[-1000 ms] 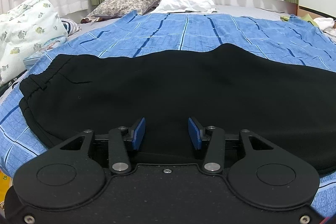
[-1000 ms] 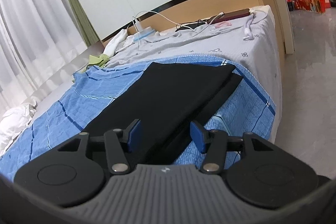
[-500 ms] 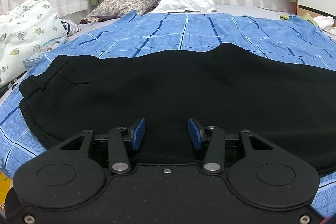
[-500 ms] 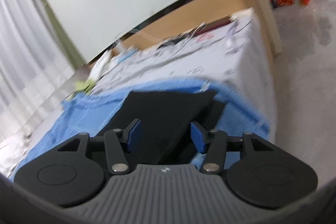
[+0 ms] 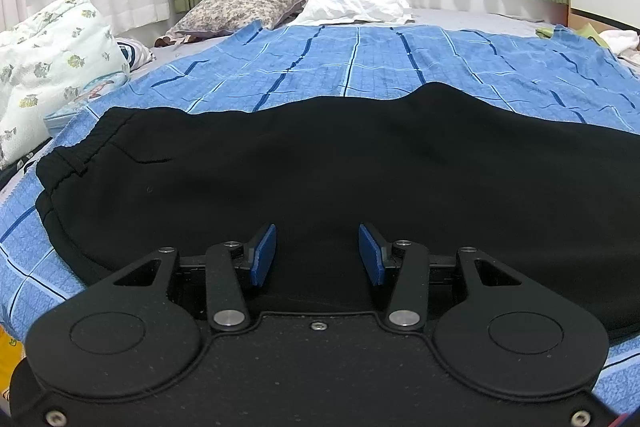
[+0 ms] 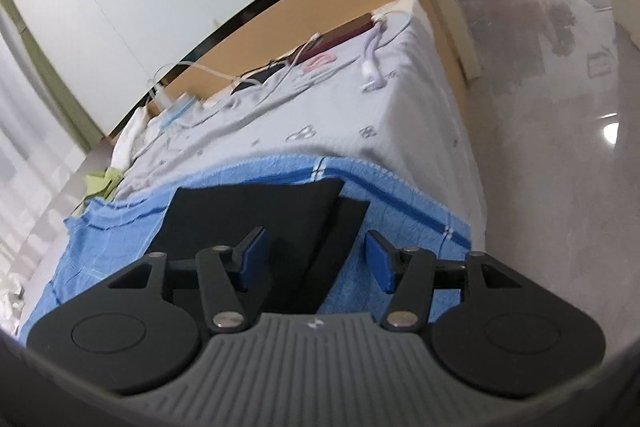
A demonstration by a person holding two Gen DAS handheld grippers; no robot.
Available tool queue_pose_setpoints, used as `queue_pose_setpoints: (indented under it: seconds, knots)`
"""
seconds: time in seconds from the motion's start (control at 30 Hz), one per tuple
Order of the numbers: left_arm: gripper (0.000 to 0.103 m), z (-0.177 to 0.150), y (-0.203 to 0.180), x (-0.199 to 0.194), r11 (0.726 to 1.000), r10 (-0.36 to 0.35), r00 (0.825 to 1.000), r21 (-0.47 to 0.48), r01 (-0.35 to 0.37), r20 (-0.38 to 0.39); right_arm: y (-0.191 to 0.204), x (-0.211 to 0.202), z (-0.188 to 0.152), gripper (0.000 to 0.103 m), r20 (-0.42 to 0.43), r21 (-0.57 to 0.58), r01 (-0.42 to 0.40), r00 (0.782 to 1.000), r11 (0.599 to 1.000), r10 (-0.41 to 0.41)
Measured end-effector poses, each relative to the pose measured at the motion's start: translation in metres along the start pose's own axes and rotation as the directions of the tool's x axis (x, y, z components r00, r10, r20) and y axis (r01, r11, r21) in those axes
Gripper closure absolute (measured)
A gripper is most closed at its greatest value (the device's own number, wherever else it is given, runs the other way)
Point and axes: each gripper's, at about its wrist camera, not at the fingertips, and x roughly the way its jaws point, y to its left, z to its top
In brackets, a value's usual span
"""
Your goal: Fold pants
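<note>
While pants (image 5: 320, 167) lie lengthwise across bed, left tongs (image 5: 317, 254) gape empty at waist half; right tongs (image 6: 316, 259) gape empty near leg ends.

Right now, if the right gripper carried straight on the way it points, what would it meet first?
Most likely the black pants: the right gripper points down over their leg ends, jaws open and nothing between them. Beyond lie the blue blanket and the grey sheet. Depth is hard to judge here.
</note>
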Motion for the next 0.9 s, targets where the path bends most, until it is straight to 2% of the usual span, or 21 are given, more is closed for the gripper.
queue_pose_setpoints:
  seconds: [0.17, 0.27, 0.47, 0.57, 0.8, 0.9]
  knots:
    - [0.058, 0.000, 0.000, 0.000, 1.000, 0.000, 1.000, -0.002, 0.000, -0.001, 0.019, -0.022, -0.005, 0.042, 0.050, -0.135, -0.064, 0.996, 0.989, 0.071]
    - [0.058, 0.000, 0.000, 0.000, 1.000, -0.001, 1.000, -0.002, 0.001, 0.001, 0.032, -0.027, -0.004, 0.044, 0.043, -0.210, -0.098, 0.993, 0.973, 0.110]
    - [0.058, 0.002, 0.000, 0.001, 1.000, -0.004, 1.000, -0.005, 0.004, 0.002, 0.026, -0.016, -0.004, 0.049, -0.020, -0.167, -0.094, 0.996, 0.981, 0.092]
    - [0.058, 0.002, 0.000, 0.001, 1.000, -0.004, 1.000, -0.003, 0.004, 0.002, 0.022, -0.015, -0.004, 0.050, -0.024, -0.169, -0.112, 0.994, 0.979, 0.109]
    - [0.058, 0.003, 0.000, 0.001, 1.000, -0.003, 1.000, -0.005, 0.003, 0.004, 0.032, 0.005, 0.003, 0.050, -0.103, -0.208, -0.185, 0.981, 0.961, 0.166]
    - [0.058, 0.002, 0.000, 0.001, 1.000, -0.005, 1.000, -0.007, 0.006, 0.004, 0.032, 0.016, 0.009, 0.064, -0.127, -0.182, -0.192, 0.977, 0.964, 0.171]
